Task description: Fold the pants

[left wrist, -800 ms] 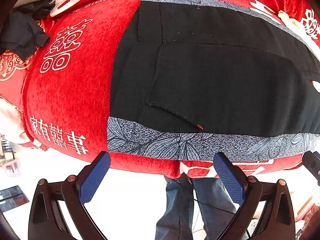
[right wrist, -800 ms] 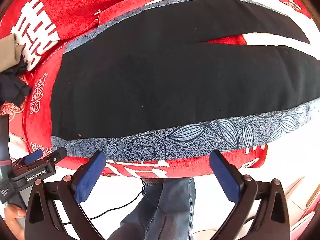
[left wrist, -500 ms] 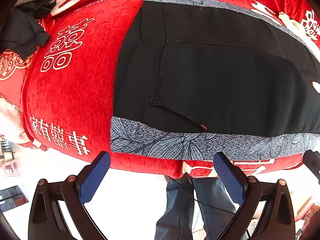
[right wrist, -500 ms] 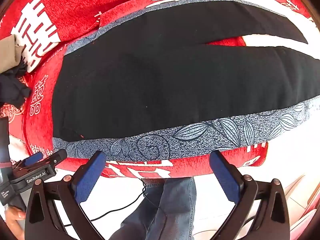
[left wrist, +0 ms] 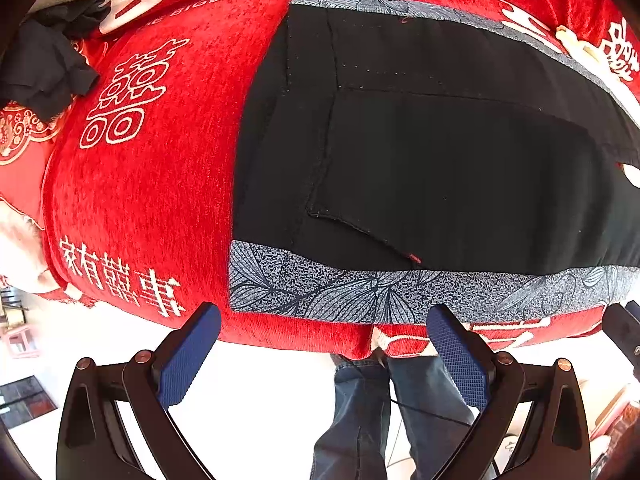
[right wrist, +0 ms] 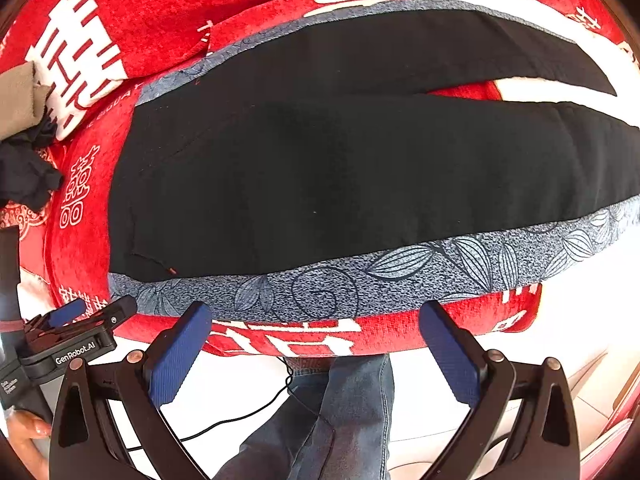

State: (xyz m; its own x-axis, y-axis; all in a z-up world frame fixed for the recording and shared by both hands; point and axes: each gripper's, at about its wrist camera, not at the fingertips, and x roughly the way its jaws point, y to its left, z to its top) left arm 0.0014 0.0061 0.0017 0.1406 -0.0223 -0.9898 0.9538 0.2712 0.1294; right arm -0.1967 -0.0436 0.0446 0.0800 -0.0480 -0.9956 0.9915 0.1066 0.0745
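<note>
Your left gripper (left wrist: pixel 324 340) hangs above the near edge of the red plush cover with white characters (left wrist: pixel 152 184), blue-padded jaws spread wide and nothing between them. Right gripper (right wrist: pixel 316 340), same story: jaws wide apart, empty, looking straight down.

There are the black pants with grey leaf-patterned side stripes (right wrist: pixel 320 176), laid out flat on that red cover. From your left view you get the waist end (left wrist: pixel 420 160): a back pocket with pale stitching, a small red tack at its corner, the grey stripe running along the near edge just above your fingertips. From your right view the two legs run off to the right and split apart, a wedge of red and white cover showing between them.

Off to the left, a crumpled dark cloth (left wrist: pixel 44 76) sits well apart from the pants, with a beige cloth (right wrist: pixel 18 100) just beside it.

Below the cover's edge you can see your own blue-jeaned legs (right wrist: pixel 340 412) on the pale floor, a thin black cable (right wrist: pixel 240 416) trailing past them. In the right view your left gripper pokes in at the lower left, near the waist corner, not touching the fabric.
</note>
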